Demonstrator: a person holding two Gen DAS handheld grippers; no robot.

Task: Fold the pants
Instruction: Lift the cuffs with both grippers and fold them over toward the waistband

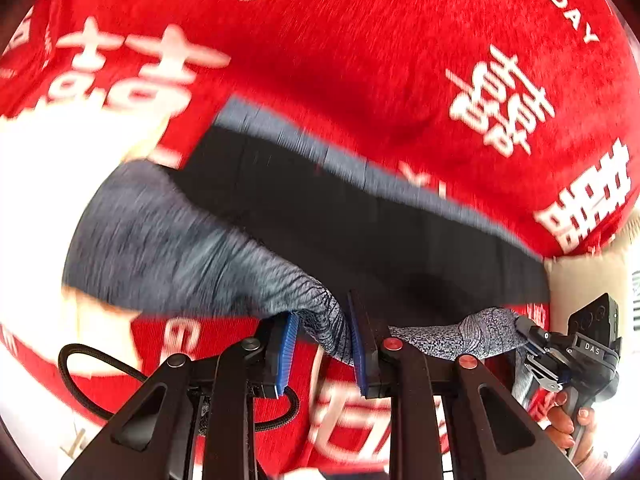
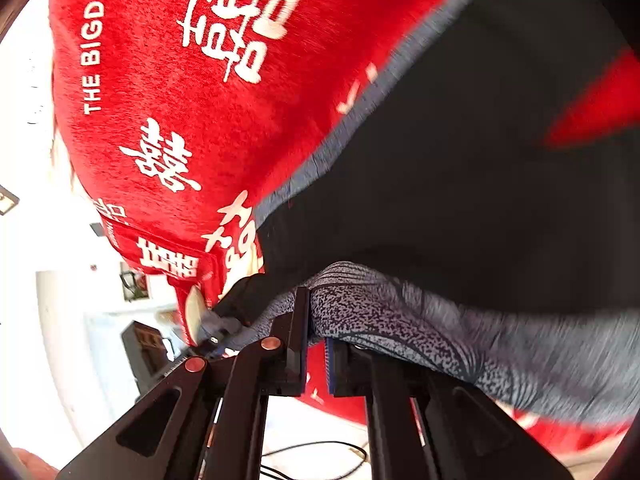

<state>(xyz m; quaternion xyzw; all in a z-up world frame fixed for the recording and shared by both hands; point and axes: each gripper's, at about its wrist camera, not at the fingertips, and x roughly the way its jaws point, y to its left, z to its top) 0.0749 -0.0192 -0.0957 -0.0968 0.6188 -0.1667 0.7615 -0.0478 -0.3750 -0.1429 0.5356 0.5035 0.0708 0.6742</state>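
Above the red blanket, the pants hang by their gray waistband, pinched by the left gripper and right gripper. Keep both level, then lower slowly.

Light: bright daylight, strongest from the left in both views
Glare: white blowout at the left edge of both views, detail lost there
Blur: heavy motion smear on the pants and the red blanket; lettering streaked
Sharp: left tool and right tool crisp
Shadow: pants interior near black
Distortion: strong fisheye bending, dark vignette in corners
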